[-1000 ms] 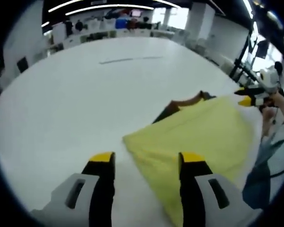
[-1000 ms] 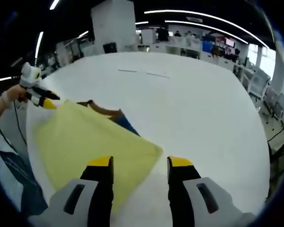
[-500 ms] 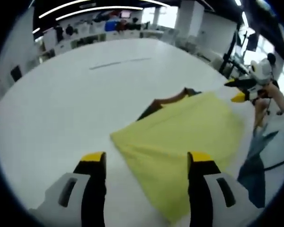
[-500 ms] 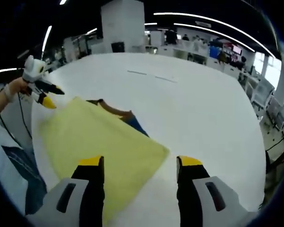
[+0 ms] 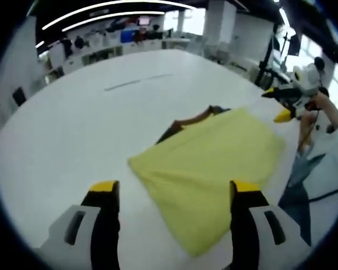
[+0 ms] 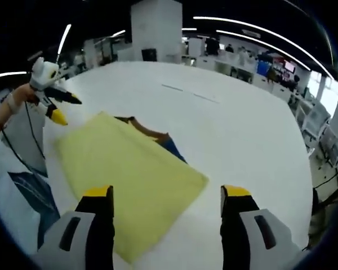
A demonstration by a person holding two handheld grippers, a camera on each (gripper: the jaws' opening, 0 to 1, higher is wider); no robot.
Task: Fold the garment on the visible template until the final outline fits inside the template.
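Since both grippers hang above the table with nothing between their jaws, the folding itself looks finished or close to it. Nearest in the left gripper view, the left gripper [image 5: 173, 194] stands spread wide, its yellow tips clear of the cloth. Likewise, in the right gripper view, the right gripper [image 6: 167, 199] is spread and holds nothing.

Just beyond the jaws lies the garment [image 5: 205, 169], a yellow slab folded into a rough rectangle, flat on the white table [image 5: 73, 129]. Its near corner sits between the left gripper's jaws as that view frames it. At its far edge a brown collar [image 6: 149, 130] peeks out, with a sliver of blue [image 6: 172, 147] beside it.

No template outline can be made out under or around the cloth, so I cannot tell whether the fold fits inside it. By my judgement, what is left is that check and perhaps tucking in the collar edge.

Farther off, the table runs bare save for a thin dark line [image 5: 136, 82]. Beyond it stand office desks and ceiling lights.
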